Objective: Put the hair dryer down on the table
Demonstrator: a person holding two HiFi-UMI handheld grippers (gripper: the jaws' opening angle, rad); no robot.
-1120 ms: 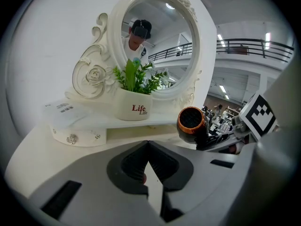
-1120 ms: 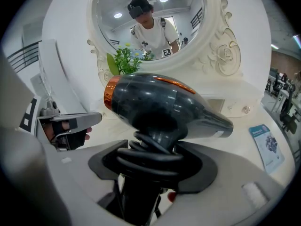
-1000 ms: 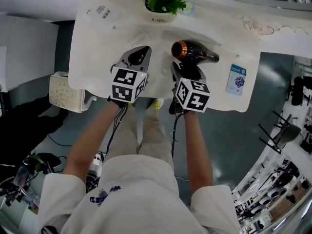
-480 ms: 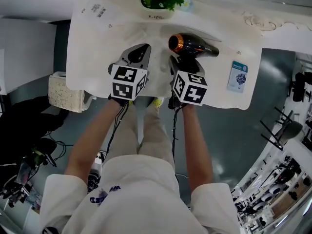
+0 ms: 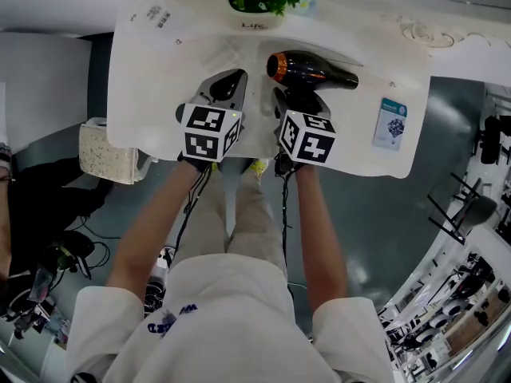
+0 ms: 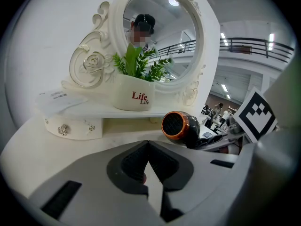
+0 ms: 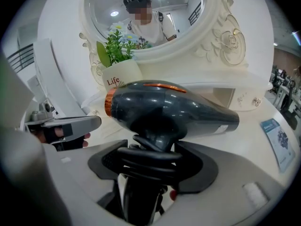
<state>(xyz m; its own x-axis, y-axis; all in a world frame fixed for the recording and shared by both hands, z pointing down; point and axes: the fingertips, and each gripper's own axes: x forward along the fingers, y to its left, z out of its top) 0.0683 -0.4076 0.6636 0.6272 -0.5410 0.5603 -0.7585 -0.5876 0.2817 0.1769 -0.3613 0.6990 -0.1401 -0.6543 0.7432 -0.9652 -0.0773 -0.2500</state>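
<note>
The right tool [image 5: 297,102] clamps the hair dryer [image 5: 313,70] by its handle, barrel lying left-right above the counter [image 5: 160,78]; left tool [image 5: 227,86] closed, empty.

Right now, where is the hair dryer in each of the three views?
Head view: hair dryer at upper centre.
Left gripper view: hair dryer just right of centre, orange end towards the camera.
Right gripper view: hair dryer across the centre.
Shared landmark: the white plant pot.

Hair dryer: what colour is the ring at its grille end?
The ring is orange; clearest in the left gripper view.
</note>
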